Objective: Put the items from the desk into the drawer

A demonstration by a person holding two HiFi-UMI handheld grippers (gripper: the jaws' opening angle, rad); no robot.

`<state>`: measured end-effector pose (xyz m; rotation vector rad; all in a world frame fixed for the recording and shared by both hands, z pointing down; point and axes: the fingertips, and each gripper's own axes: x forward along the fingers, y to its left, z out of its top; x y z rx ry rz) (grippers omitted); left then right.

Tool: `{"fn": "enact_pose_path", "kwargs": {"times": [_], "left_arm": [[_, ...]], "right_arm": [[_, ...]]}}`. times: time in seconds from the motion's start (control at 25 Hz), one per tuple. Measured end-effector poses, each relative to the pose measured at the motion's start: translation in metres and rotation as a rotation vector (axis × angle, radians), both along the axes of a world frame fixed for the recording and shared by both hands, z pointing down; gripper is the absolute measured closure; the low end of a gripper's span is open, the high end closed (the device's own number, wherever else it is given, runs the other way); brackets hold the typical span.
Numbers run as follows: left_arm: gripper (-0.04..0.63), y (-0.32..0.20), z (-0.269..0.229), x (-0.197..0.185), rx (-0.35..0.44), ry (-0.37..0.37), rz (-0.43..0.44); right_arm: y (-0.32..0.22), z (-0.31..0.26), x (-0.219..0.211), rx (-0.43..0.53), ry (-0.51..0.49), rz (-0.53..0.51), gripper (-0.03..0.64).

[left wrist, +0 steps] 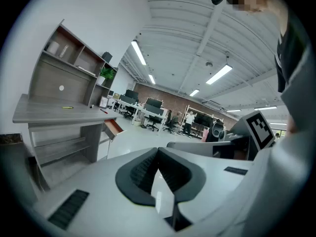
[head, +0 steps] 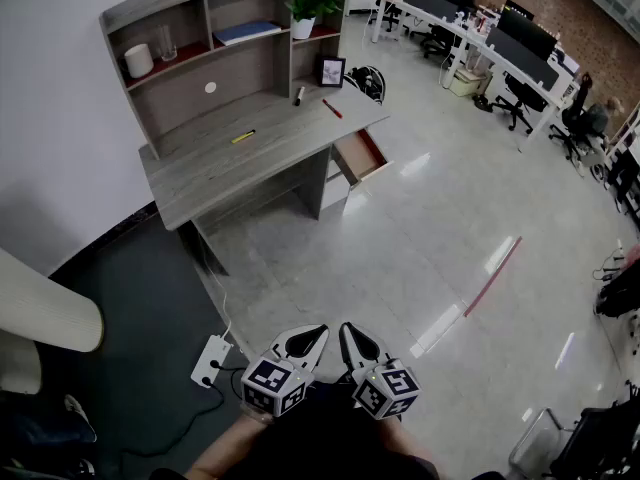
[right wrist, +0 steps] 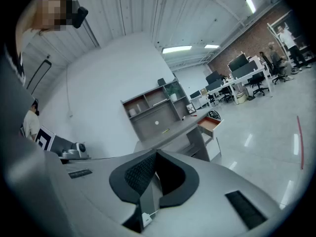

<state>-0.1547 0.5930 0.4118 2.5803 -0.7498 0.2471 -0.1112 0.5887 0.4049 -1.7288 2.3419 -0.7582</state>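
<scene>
A grey desk [head: 230,163] with a hutch stands far ahead of me, against the white wall. On its top lie a yellow pen [head: 243,137], a red pen [head: 331,108] and a dark marker [head: 299,95], beside a small picture frame [head: 332,71]. The orange-lined drawer [head: 361,155] at the desk's right end is pulled out. My left gripper [head: 316,332] and right gripper [head: 347,330] are held side by side low in the head view, far from the desk. Both are shut and hold nothing. The desk [left wrist: 59,113] and drawer [right wrist: 210,124] show small in both gripper views.
The hutch shelves hold a white cup [head: 140,60], a glass [head: 166,40], a blue book [head: 246,32] and a potted plant [head: 307,8]. A helmet [head: 368,80] rests at the desk's far corner. A white power strip [head: 211,360] lies on the floor by my feet. Office desks and chairs [head: 510,43] fill the back right.
</scene>
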Motion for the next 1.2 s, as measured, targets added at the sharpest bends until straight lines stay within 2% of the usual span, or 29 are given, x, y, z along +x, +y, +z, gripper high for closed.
{"fn": "enact_pose_path", "kwargs": {"times": [0.4,0.68,0.96,1.2], "left_arm": [[0.583,-0.006,0.0,-0.002,-0.013,0.013,0.002],[0.583,-0.025,0.006,0.002,-0.028,0.01,-0.016],[0.583,-0.075,0.012,0.008,-0.013,-0.024,-0.018],[0.583,-0.138,0.012,0.022,-0.023,-0.012,-0.039]], "right_arm": [[-0.01,0.003,0.005,-0.026,-0.02,0.051,0.611],[-0.031,0.009,0.009,-0.042,-0.037,0.033,0.611],[-0.093,0.017,0.021,-0.048,-0.074,0.042,0.611],[-0.157,0.013,0.038,-0.034,-0.062,0.037,0.611]]}}
